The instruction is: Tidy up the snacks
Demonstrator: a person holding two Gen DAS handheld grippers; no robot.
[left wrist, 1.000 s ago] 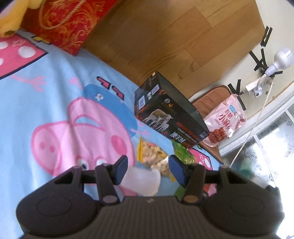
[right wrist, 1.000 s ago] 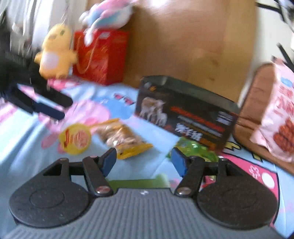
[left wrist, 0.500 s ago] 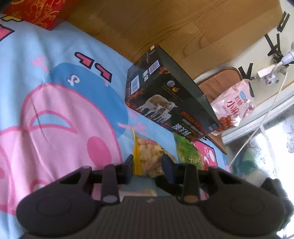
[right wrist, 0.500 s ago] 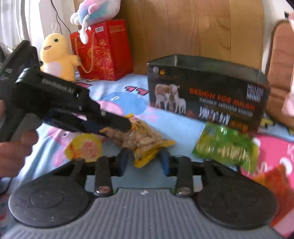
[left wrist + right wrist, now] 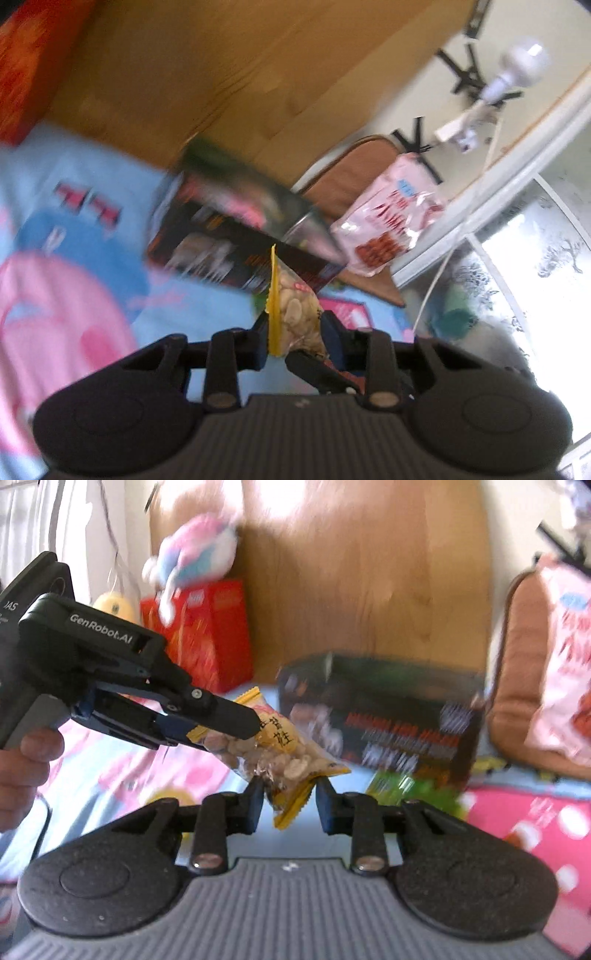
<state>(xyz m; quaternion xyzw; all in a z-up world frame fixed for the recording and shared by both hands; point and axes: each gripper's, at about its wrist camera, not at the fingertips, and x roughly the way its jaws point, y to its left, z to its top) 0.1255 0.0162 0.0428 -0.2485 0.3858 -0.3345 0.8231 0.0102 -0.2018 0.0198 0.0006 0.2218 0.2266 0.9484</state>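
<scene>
Right wrist view: black box [image 5: 384,716] standing open on the blanket [image 5: 122,771]; nut packet [image 5: 280,753], previously lying flat, now hanging lifted before it, left gripper [image 5: 255,722] and right gripper [image 5: 290,799] both just narrowing, pinching opposite ends, readying boxing.

Everything's sitting on a bed covered by a light-blue cartoon pig blanket [image 5: 122,775], with a black open-top box [image 5: 388,716] standing on it, a green snack packet [image 5: 410,786] just in front, and a red gift bag [image 5: 207,635] further back.
</scene>
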